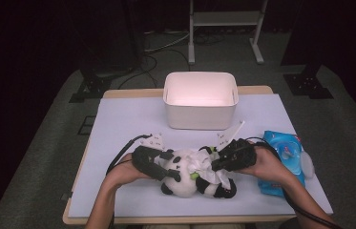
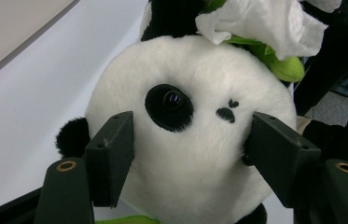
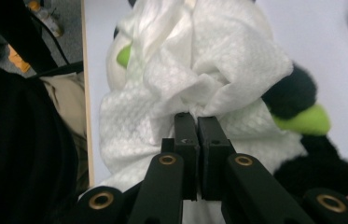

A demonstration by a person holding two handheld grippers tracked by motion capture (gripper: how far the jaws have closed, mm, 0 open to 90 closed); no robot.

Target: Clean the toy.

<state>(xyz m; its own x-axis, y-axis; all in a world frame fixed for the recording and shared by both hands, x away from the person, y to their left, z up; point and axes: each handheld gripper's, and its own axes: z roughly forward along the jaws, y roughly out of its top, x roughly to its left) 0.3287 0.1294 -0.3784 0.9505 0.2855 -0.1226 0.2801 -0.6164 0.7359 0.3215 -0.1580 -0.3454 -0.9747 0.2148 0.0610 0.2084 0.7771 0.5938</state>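
Near the table's (image 1: pixel 118 119) front edge, a plush panda (image 2: pixel 195 140) is being gripped at the head by the left gripper (image 2: pixel 190 154), jaws pressing its sides. A white tissue (image 3: pixel 199 70) on it is being pinched by the right gripper (image 3: pixel 196 122), jaws together. Farther back, a white bin (image 1: pixel 200 102) is standing.

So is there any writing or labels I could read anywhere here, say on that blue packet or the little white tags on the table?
No text is readable.
Blue packet: a printed design shows, too small and blurred to read.
White tags: dark marks, too small to read.
Panda toy, white wipe, white bin: no writing seen.
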